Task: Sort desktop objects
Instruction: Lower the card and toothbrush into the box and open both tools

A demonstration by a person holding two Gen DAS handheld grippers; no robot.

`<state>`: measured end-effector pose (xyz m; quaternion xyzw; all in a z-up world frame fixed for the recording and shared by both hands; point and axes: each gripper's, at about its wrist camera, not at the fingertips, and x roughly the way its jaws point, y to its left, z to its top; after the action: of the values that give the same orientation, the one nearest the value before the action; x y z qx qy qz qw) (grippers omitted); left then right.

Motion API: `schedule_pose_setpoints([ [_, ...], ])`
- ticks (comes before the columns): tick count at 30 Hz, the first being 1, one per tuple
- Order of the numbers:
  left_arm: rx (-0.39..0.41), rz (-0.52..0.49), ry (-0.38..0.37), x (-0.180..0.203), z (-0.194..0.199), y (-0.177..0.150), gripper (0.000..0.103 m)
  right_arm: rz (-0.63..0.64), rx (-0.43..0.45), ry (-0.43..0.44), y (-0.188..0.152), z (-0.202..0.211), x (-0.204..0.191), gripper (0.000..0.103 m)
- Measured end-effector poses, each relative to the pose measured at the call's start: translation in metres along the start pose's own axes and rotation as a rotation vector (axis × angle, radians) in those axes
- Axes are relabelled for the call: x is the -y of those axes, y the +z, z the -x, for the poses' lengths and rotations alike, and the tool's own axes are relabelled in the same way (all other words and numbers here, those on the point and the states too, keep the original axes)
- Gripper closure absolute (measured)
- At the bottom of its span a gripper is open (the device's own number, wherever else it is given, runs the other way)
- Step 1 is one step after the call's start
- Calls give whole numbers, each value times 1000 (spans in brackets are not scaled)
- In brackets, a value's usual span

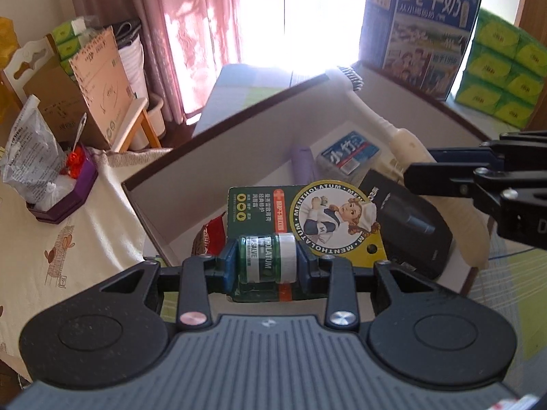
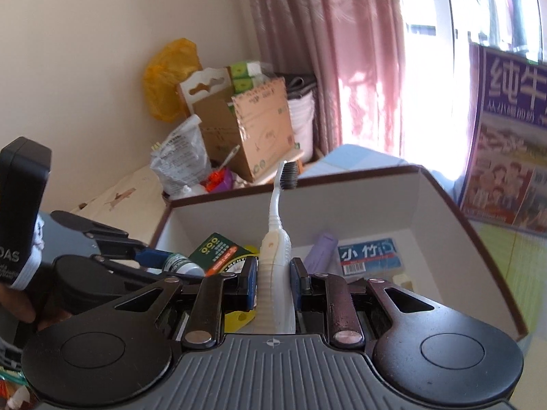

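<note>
- One white box (image 1: 239,126) with a brown rim.
- One toothbrush (image 2: 275,256).
- One green Mentholatum jar (image 1: 265,261) on one green backing card (image 1: 307,212).
- One purple tube (image 2: 319,249).
- One blue pack (image 2: 371,256) with a barcode.
- One black case (image 1: 407,225), lying in the box.
- One red packet (image 1: 210,239), near left in the box.
- One blue milk carton (image 1: 424,30), far right.
- Two tools: left tool (image 1: 266,264), right tool (image 2: 273,280).
</note>
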<state>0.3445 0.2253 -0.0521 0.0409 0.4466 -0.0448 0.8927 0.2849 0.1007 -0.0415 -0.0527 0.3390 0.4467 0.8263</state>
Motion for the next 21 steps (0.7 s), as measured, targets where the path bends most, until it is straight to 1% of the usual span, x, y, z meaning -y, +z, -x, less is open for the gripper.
schedule_pose_setpoints([
  [4, -37, -13, -13, -2, -13, 1, 73, -30, -29, -12, 0, -12, 7, 86],
  [8, -69, -25, -8, -5, -22, 1, 72, -43, -56, -20, -1, -21, 8, 86],
  [10, -64, -38, -3, -6, -22, 2, 72, -44, -70, -24, -4, -25, 9, 86],
  [11, -63, -41, -3, -6, -22, 3, 69, -44, -79, -27, -6, -27, 9, 86],
  [15, -53, -47, 12, -11, -21, 7, 67, -43, -114, -38, -14, -38, 5, 86],
  [18, -48, -45, 11, -13, -21, 8, 64, -40, -138, -45, -19, -47, 4, 86],
  [21, -47, -45, 5, -13, -21, 8, 64, -42, -152, -44, -22, -52, 2, 86],
])
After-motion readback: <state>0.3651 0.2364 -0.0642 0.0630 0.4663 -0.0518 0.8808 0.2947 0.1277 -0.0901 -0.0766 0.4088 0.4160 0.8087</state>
